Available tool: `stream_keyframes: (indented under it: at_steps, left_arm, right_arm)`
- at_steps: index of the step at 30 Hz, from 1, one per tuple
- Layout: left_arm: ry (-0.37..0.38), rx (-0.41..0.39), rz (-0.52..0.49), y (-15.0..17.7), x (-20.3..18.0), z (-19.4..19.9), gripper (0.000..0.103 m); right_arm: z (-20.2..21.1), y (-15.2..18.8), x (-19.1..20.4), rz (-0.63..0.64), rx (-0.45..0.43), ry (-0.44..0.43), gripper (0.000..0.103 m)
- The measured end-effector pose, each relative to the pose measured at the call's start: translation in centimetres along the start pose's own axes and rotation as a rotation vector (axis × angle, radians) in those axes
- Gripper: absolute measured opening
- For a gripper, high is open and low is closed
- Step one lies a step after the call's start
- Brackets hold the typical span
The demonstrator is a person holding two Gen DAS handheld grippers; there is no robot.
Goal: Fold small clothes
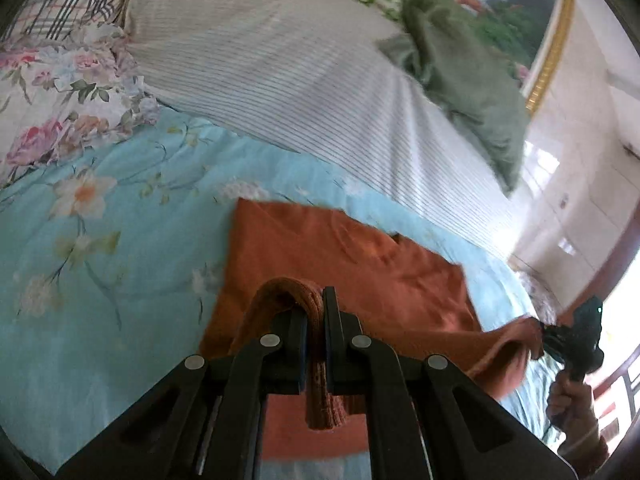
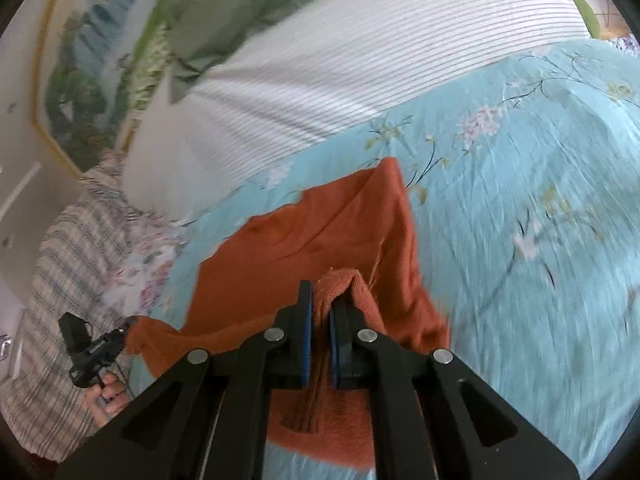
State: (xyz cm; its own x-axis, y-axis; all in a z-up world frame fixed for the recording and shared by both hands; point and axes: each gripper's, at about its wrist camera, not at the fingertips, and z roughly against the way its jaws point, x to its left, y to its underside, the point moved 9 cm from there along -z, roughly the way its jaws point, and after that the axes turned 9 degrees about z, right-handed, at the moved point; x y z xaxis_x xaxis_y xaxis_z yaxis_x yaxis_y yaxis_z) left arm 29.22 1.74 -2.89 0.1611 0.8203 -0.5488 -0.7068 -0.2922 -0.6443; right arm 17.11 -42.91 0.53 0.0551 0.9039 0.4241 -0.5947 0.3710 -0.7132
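The orange garment [image 1: 352, 264] is being held up at its near hem over the blue floral bedspread [image 1: 120, 216], one corner clenched in the left gripper [image 1: 316, 320], the other in the right gripper [image 2: 320, 312]. Looks like the fold is only being started, far half lying flat. No readable labels are being shown.

Orange garment [image 1: 344, 264]: near hem hidden behind left gripper [image 1: 316, 300] linkage; same in right wrist view behind right gripper [image 2: 320, 300]. Garment type unclear, no sleeves or legs discernible. Striped pillow [image 1: 280, 80] blurred, far end cut off by frame. Framed picture [image 1: 520, 12] on wall cropped by fisheye rim, subject smeared. Blue floral bedcover [image 2: 540, 200] streaked by motion blur at right. Hand [image 1: 568, 400] partly cut off at lower right edge.
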Motion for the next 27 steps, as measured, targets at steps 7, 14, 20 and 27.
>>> stream_keyframes:
  at_steps: [7,14,20,27]
  left_arm:
    - [-0.061,0.025,-0.009,-3.1,1.3,-6.2,0.005]
    - [-0.139,0.078,-0.012,-3.6,3.7,-12.1,0.005]
    - [-0.222,0.162,-0.018,-1.5,6.3,-15.2,0.009]
    - [-0.116,0.180,-0.102,1.9,1.2,-10.2,0.040]
  right_arm:
    - [-4.9,-2.5,-2.7,-0.006,0.041,0.060,0.008]
    - [-8.6,-2.1,-4.8,0.011,0.124,0.156,0.010]
    - [-8.2,-1.1,-6.2,-0.081,0.134,0.122,0.030]
    - [-4.1,-0.1,0.9,0.127,0.080,0.061,0.042]
